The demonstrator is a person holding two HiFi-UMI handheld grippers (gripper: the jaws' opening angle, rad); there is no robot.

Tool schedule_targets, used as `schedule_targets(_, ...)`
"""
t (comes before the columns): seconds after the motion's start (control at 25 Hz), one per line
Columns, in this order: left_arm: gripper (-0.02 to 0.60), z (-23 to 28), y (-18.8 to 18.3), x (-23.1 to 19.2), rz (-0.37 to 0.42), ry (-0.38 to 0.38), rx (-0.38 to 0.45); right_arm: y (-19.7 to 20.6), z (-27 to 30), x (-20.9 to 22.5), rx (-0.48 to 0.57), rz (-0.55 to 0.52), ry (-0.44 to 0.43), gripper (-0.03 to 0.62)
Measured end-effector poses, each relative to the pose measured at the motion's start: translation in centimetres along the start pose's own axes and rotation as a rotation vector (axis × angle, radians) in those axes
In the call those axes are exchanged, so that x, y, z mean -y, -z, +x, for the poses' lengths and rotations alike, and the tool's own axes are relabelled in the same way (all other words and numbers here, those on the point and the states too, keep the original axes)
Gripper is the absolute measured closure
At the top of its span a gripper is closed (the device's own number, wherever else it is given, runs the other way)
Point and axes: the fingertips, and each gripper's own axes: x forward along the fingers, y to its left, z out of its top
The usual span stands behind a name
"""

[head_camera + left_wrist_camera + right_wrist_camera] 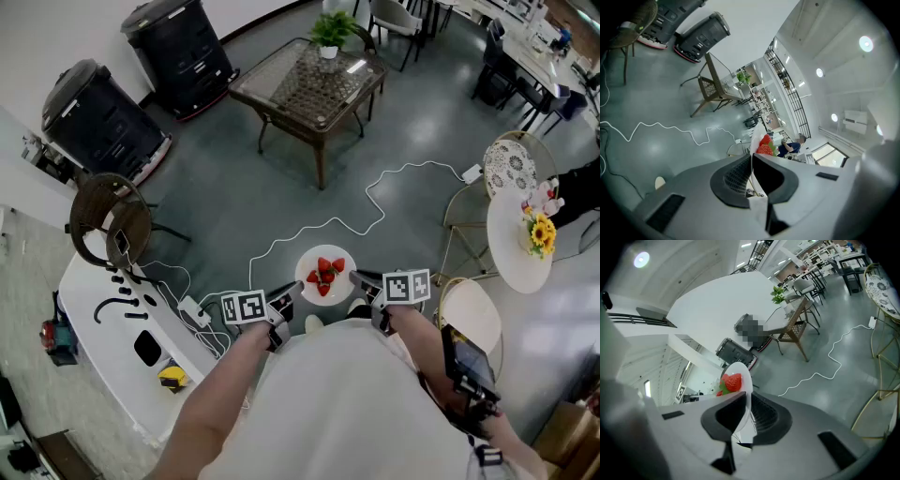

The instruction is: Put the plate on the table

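The left claw (294,289) is clamped on the left rim of the plate (306,270), and the right claw (356,277) pinches the opposite rim. This two-sided hold likely keeps the plate level so the strawberries (324,274) do not roll. The small, round, white plate hangs above the floor, well short of the glass-topped table (309,89).

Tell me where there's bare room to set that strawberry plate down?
The glass table is bare but for a potted plant at its far edge. The round white table is bare beside its flowers. The white counter is crowded with black parts.
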Motion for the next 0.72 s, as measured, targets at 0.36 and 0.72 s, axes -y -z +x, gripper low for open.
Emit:
schedule_targets(0.36, 0.568, 1.7, 1.6, -0.4, -0.078, -0.030, -0.053, 1.2, -0.8, 2.2, -0.052, 0.075, 0.068, 0.563)
schedule_targets(0.72, 0.568, 2.0, 1.3, -0.9, -0.084, -0.040, -0.094, 1.4, -0.2, 3.0, -0.065, 0.128, 0.083, 0.563)
